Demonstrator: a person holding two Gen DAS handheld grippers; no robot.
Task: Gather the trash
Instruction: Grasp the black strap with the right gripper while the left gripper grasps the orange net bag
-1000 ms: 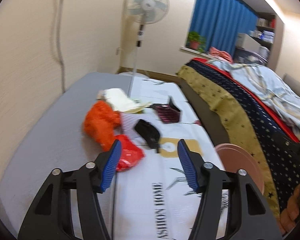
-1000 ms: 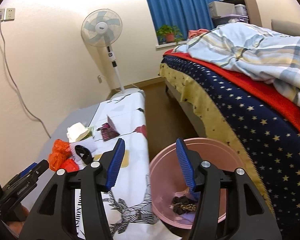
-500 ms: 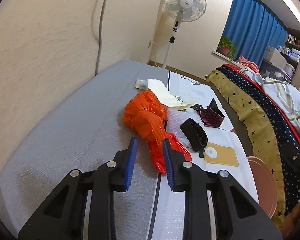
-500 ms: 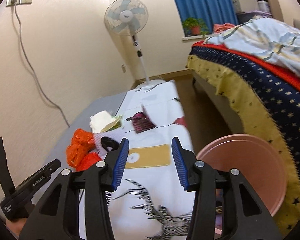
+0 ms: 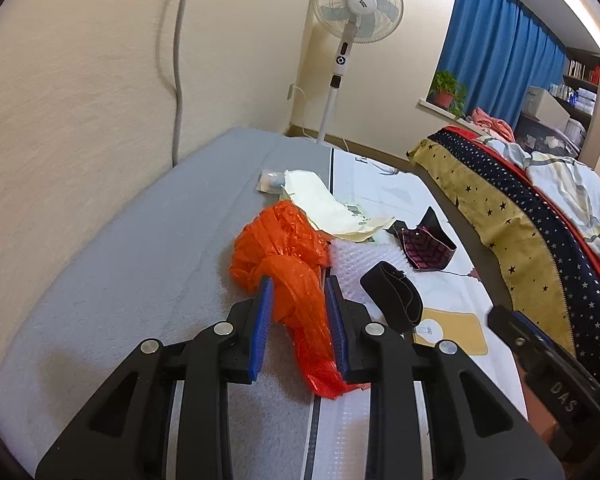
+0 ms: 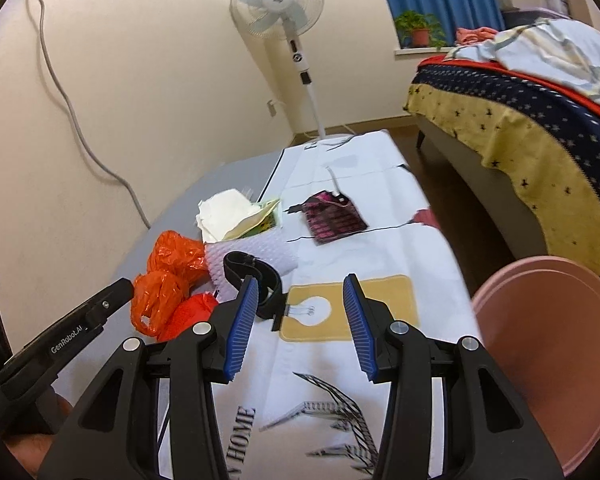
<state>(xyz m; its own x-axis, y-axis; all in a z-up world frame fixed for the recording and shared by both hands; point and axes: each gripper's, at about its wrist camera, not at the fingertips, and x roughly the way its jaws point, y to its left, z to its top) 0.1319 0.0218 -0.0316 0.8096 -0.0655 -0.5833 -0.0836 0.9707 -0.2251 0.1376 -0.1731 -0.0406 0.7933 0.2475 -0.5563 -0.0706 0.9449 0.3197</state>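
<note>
Left wrist view: set low behind the left tongs (image 5: pixel 298 312), facing forward along the surface (image 5: pixel 132 264) toward the far wall and standing fan (image 5: pixel 356 4); very near the orange plastic bag (image 5: pixel 284 256).

Right wrist view: set behind the right tongs (image 6: pixel 300 320), a little higher and farther right, facing the same wall (fan (image 6: pixel 278 0) again at top), pink bin (image 6: pixel 548 344) at its right edge.

Shared ground: orange plastic bag (image 6: pixel 168 276), black strap (image 5: pixel 396 296) (image 6: pixel 256 280), bed (image 5: pixel 520 208) (image 6: pixel 520 120); each view catches the other tongs at its edge.
</note>
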